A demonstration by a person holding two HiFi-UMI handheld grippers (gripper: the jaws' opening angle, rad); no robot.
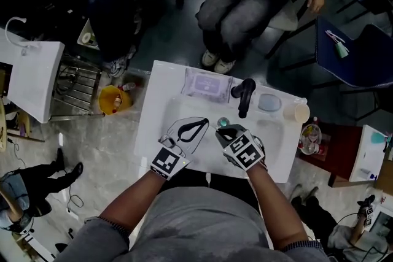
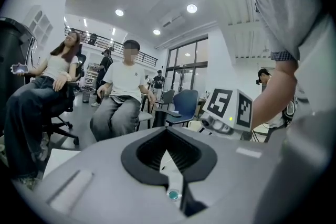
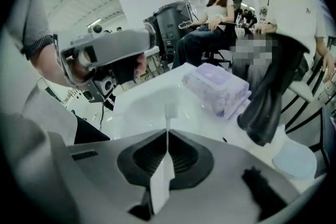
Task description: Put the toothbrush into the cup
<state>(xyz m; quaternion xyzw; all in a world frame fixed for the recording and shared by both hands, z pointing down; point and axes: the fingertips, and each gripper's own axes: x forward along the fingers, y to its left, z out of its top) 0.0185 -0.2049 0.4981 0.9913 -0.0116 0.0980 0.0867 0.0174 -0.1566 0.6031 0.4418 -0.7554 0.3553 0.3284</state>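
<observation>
Right gripper [image 3: 167, 132]: jaws clamped on the white toothbrush [image 3: 170, 110], bristle end projecting forward, on the near side of the faucet [image 1: 245, 95]. We judge this grip is meant for carrying.

Left gripper [image 2: 167, 129]: jaws together, nothing identifiable held, idle to the faucet's near left.

Cup [image 1: 299, 112] stands right of the faucet, still empty.
</observation>
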